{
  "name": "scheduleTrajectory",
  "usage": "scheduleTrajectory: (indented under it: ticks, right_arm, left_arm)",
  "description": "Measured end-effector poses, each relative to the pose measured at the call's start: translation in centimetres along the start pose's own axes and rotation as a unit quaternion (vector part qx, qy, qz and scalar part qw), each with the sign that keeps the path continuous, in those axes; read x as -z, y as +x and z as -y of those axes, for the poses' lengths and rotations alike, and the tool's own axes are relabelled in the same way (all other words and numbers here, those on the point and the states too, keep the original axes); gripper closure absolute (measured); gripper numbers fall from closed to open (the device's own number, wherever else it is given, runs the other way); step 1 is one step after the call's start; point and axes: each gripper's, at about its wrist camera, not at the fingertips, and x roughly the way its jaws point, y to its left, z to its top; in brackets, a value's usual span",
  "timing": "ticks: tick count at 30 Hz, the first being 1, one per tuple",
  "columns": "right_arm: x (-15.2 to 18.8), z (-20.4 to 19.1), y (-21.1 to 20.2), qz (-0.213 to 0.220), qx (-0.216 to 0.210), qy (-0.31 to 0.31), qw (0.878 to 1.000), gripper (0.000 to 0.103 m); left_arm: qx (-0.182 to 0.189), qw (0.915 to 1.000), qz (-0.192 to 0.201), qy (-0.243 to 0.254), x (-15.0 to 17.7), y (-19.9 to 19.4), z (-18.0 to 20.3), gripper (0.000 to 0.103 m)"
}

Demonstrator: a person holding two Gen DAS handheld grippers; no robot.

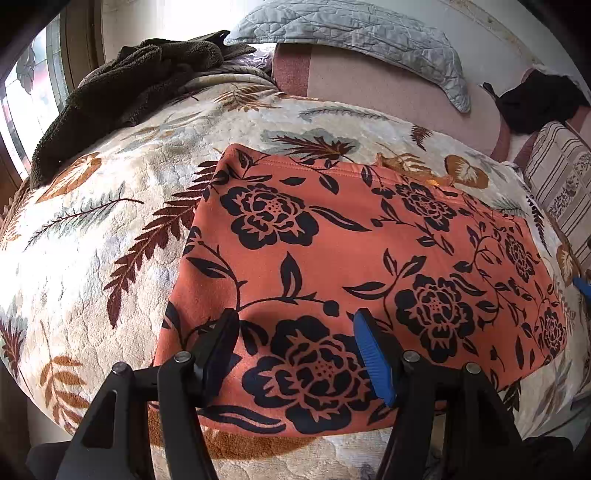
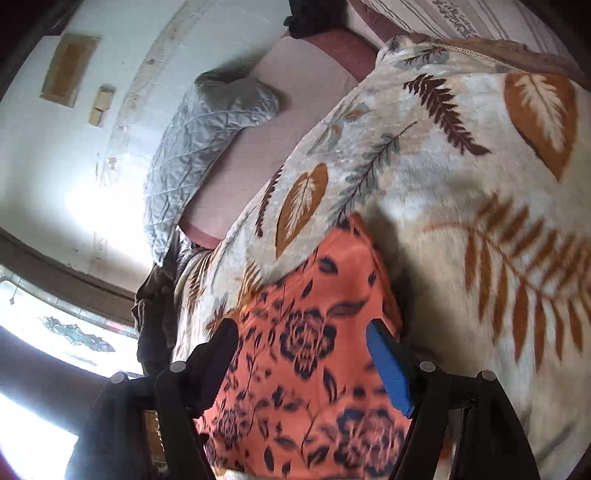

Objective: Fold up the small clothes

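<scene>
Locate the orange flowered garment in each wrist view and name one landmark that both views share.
Left wrist view: the orange flowered garment fills the centre and lower right, lying flat on the leaf-print blanket.
Right wrist view: it sits at bottom centre, between the gripper's fingers, and looks blurred.
Shared landmark: the grey quilted pillow, top centre in the left view, left of centre in the right.

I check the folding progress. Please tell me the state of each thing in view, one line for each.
Orange floral garment: lying flat on the bed, folded to a rectangle.
Left gripper: open above the garment's near edge, holding nothing.
Right gripper: open over the garment, holding nothing.
Leaf-print blanket: spread over the bed.
Brown fleece: crumpled in a heap.
</scene>
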Motion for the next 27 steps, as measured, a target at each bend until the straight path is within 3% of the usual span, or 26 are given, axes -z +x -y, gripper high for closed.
scheduleTrajectory:
  ticks: [4, 8, 14, 18, 27]
  right_arm:
    - [9.2, 1.6, -2.0, -0.029, -0.015, 0.046, 0.998, 0.027]
    - [13.0, 4.8, -0.6, -0.043, -0.011, 0.103, 0.994, 0.027]
    - [12.1, 4.0, 0.4, -0.031, -0.005, 0.09, 0.995, 0.027]
    - [11.2, 4.8, 1.2, -0.027, 0.008, 0.115, 0.993, 0.027]
    - [9.7, 5.2, 1.6, -0.008, 0.019, 0.11, 0.994, 0.028]
  left_arm:
    - [0.001, 1.0, -0.003, 0.008, 0.7, -1.3, 1.2, 0.038]
    - [-0.007, 0.9998, 0.002, 0.018, 1.5, -3.5, 2.0, 0.038]
    - [-0.004, 0.9998, 0.016, 0.008, 2.1, -6.1, 1.8, 0.038]
    - [-0.002, 0.9997, 0.022, 0.012, 2.1, -7.1, 2.0, 0.037]
    - [-0.005, 0.9995, 0.021, 0.021, 1.3, -6.2, 3.0, 0.037]
